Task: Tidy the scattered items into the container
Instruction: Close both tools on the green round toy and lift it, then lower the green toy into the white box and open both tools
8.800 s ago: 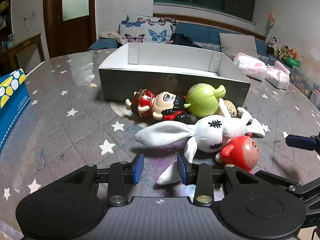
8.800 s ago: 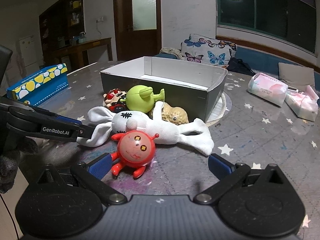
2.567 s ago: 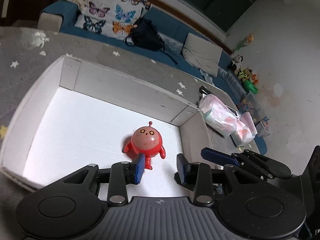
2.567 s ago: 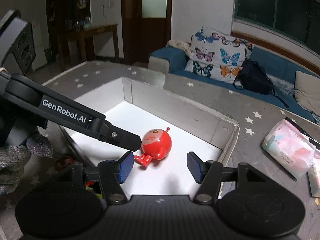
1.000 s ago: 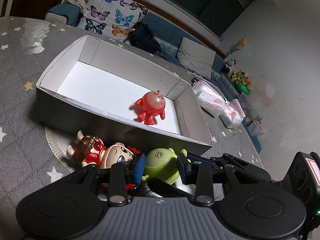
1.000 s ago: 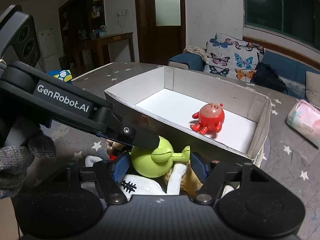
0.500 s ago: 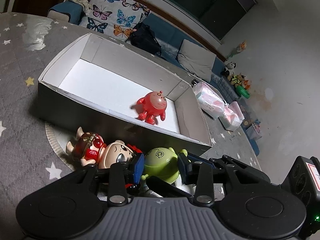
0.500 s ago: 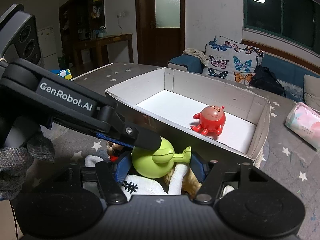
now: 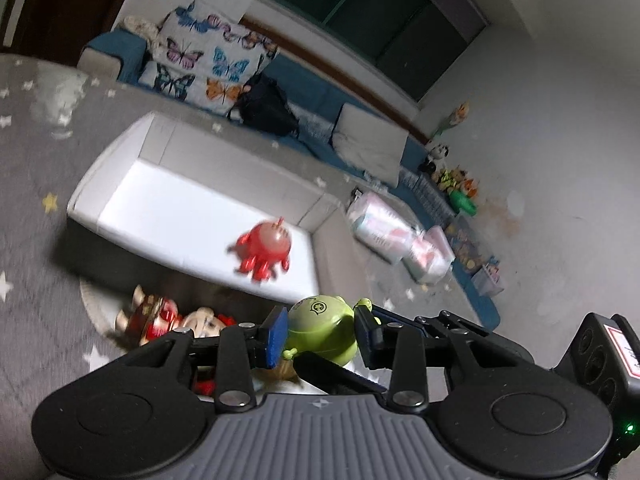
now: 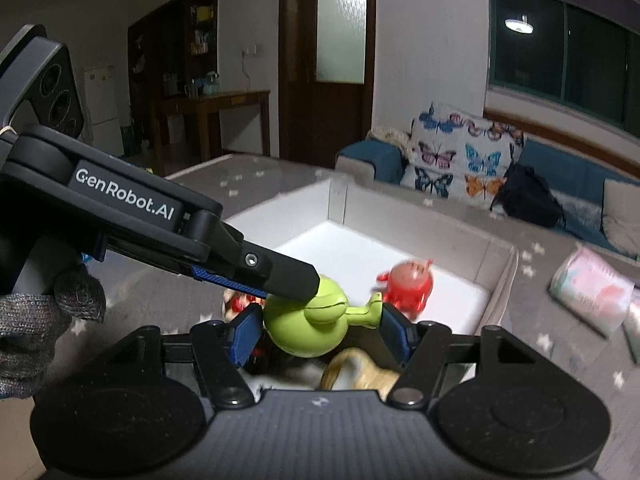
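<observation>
- Left gripper [image 9: 320, 334]: pads closed against both sides of the green toy [image 9: 323, 331]; seen from the right wrist, its upper finger [image 10: 280, 272] lies across the toy's top.
- Right gripper [image 10: 320, 330]: blue pads sit at either side of the green toy [image 10: 308, 326], one near its body, one at its stalk; whether they actually press it, I cannot tell.
- Green toy: just near of the box [image 9: 332, 248], above the remaining pile.
- Red toy [image 9: 266, 246]: inside the box, near its right wall.
- Doll [image 9: 172, 318]: on the table [image 9: 32, 280], left of the green toy, against the box's near wall.
- Tan toy [image 10: 360, 372]: beneath the green toy, partly hidden.
</observation>
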Available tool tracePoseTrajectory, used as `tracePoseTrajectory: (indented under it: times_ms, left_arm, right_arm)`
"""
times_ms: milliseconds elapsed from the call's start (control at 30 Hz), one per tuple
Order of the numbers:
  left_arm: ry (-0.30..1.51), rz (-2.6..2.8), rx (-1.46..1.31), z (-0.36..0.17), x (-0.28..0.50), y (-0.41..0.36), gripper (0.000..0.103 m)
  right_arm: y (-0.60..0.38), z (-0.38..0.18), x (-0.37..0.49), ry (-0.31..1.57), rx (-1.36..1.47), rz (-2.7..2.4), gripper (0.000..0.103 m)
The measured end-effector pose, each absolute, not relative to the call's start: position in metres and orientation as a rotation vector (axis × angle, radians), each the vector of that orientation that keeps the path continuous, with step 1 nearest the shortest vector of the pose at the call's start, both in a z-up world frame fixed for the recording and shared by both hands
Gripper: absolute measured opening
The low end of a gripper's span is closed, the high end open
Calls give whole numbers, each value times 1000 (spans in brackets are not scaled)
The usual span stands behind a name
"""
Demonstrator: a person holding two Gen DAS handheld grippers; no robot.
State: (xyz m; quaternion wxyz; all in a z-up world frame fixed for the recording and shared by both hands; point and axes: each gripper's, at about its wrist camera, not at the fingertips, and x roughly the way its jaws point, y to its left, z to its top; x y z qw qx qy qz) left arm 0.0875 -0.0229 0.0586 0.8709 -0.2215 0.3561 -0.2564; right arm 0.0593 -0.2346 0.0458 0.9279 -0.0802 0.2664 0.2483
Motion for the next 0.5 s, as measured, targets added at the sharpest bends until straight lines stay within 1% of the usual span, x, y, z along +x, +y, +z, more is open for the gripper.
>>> tracePoseTrajectory:
  times_ms: [200,500]
  left_arm:
    - [717,-516,-484,70,117,-21,39]
    - [747,-470,-536,57,178,-10,39]
  right_arm:
    - [-233,60,94,527,-189,525,65]
    - [-223,53,165,592,-217,552,65]
